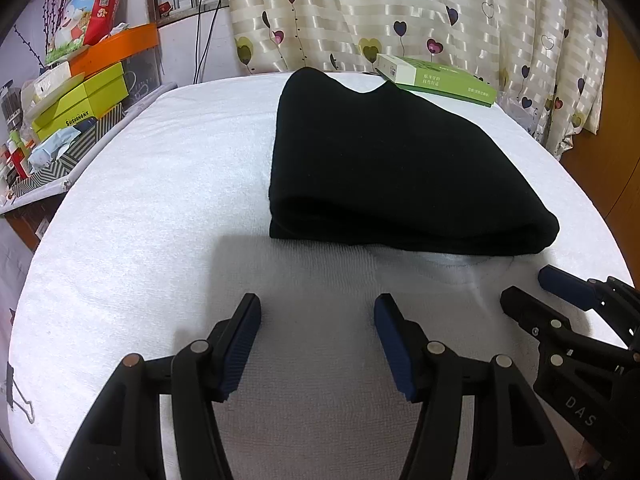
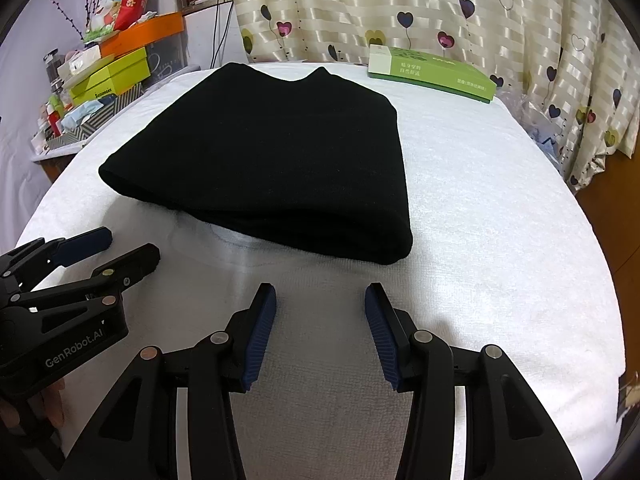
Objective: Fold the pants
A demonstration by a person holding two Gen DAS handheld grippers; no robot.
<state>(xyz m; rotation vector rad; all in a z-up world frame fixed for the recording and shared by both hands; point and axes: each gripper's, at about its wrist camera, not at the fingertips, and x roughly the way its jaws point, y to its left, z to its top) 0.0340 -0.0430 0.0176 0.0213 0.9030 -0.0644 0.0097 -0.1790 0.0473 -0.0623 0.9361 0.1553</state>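
The black pants (image 1: 384, 160) (image 2: 276, 168) lie folded into a thick stack on the white towel-covered table (image 1: 140, 208) (image 2: 480, 208). My left gripper (image 1: 318, 304) hovers just short of the stack's near edge, its blue pads wide apart with only towel between them. My right gripper (image 2: 320, 294) stands beside it, also open and empty, a little in front of the fold. Each gripper shows in the other's view: the right gripper (image 1: 532, 286) at the lower right, the left gripper (image 2: 128, 244) at the lower left.
A green and white box (image 1: 436, 78) (image 2: 432, 70) lies at the table's far edge against a heart-patterned curtain (image 1: 400, 12). Stacked boxes and clutter (image 1: 76, 92) (image 2: 108, 68) fill a shelf at the left. A wooden surface (image 1: 612, 152) borders the right.
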